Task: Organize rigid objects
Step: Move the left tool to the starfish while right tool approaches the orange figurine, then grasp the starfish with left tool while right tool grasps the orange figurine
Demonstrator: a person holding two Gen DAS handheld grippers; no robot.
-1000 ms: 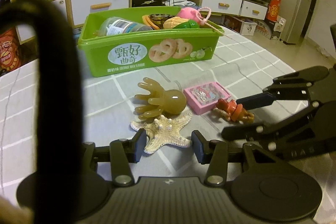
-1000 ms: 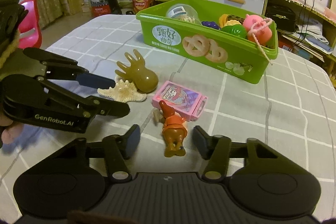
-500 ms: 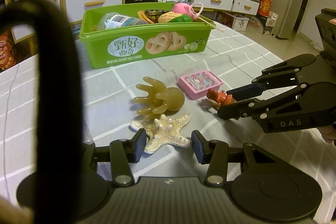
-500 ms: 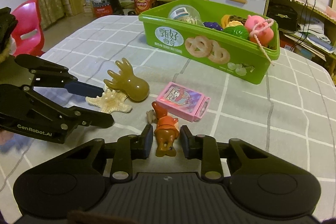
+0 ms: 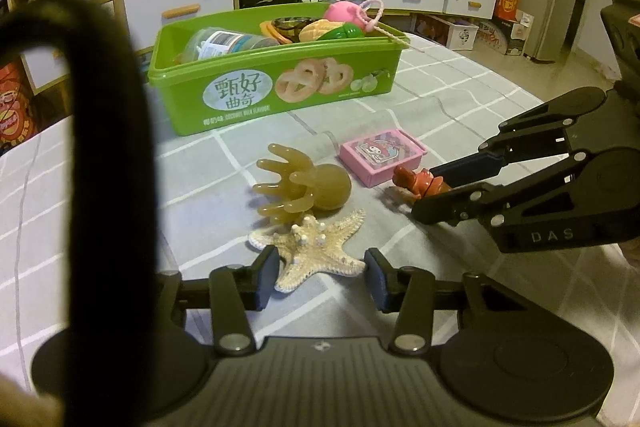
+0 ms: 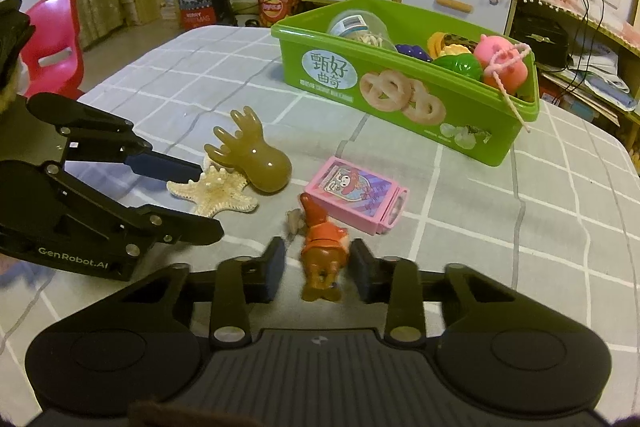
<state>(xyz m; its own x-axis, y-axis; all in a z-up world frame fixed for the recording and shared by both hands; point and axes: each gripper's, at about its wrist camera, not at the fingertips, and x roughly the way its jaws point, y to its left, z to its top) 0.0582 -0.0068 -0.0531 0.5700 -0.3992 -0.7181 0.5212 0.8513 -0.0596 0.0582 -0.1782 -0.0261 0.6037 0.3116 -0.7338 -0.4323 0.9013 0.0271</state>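
Note:
A pale starfish [image 5: 316, 247] lies on the grey checked cloth. My left gripper [image 5: 322, 277] is shut on it, with a pad against an arm on each side. From the right wrist, the left gripper [image 6: 210, 197] straddles the starfish [image 6: 218, 193]. An orange figurine [image 6: 322, 251] sits between the pads of my right gripper [image 6: 318, 267], whose jaws are closing onto it and pressing its sides. The left wrist view shows the right gripper [image 5: 424, 193] pinching the figurine [image 5: 416, 181] low over the cloth.
A tan rubber octopus [image 5: 320, 187] touches the starfish's far side. A pink card box [image 5: 380, 155] lies beside the figurine. Behind them stands a green bin [image 5: 240, 99] holding several toys. A black strap [image 5: 108, 147] blocks the left. A red chair [image 6: 56, 39] stands past the table edge.
The right gripper's jaws came together around the orange figurine, which stood loose between wide jaws a second ago. The left gripper stayed on the starfish.

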